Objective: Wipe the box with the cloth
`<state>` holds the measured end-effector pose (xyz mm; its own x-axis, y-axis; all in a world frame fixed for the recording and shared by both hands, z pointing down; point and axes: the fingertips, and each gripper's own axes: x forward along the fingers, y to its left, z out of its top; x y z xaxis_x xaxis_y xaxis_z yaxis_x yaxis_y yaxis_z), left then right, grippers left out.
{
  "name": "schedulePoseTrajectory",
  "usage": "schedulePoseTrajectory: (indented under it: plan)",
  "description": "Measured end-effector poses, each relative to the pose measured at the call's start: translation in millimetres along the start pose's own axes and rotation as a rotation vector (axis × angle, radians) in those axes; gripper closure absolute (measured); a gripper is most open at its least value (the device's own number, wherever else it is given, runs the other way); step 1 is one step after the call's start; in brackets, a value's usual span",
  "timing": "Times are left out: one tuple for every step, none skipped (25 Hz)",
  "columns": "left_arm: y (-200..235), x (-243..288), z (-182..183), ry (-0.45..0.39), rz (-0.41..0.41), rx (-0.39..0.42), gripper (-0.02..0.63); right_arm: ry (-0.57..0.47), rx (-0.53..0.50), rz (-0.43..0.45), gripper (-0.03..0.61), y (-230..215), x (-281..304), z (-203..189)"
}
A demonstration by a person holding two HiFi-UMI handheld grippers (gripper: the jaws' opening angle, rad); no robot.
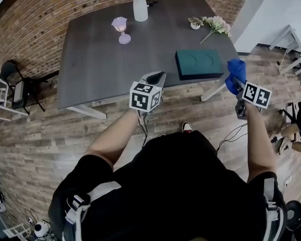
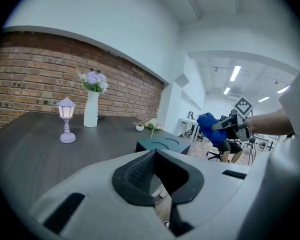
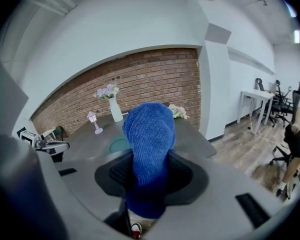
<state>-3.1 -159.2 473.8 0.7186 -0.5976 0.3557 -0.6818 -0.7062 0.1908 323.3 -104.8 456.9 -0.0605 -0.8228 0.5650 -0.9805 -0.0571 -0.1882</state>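
A dark teal box [image 1: 199,63] lies flat near the front right edge of the dark grey table [image 1: 100,59]; it also shows in the left gripper view [image 2: 162,145]. My right gripper [image 1: 237,80] hangs off the table's right front corner, just right of the box, shut on a bunched blue cloth [image 1: 235,75] that stands up from its jaws [image 3: 149,134]. My left gripper [image 1: 155,79] hovers over the table's front edge, left of the box, with its jaws together [image 2: 155,154] and nothing between them.
On the far side of the table stand a lilac lantern [image 1: 121,29], a white vase of purple flowers [image 1: 140,5], and a small pot with a flower sprig [image 1: 213,24]. A black chair [image 1: 17,87] is at left, white desks [image 1: 295,40] at right.
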Motion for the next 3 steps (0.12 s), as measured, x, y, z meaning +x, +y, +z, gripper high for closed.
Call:
schedulePoseTrajectory:
  plan:
    - [1.7, -0.7, 0.4, -0.001, 0.003, -0.001, 0.604, 0.006, -0.005, -0.003, 0.43, -0.5, 0.7, -1.7]
    - [3.3, -1.5, 1.0, -0.002, 0.005, -0.002, 0.604, 0.011, -0.009, -0.006, 0.43, -0.8, 1.3, -3.2]
    - [5.0, -2.4, 1.7, -0.003, 0.008, -0.003, 0.604, 0.015, -0.012, -0.008, 0.43, -0.9, 1.8, -4.5]
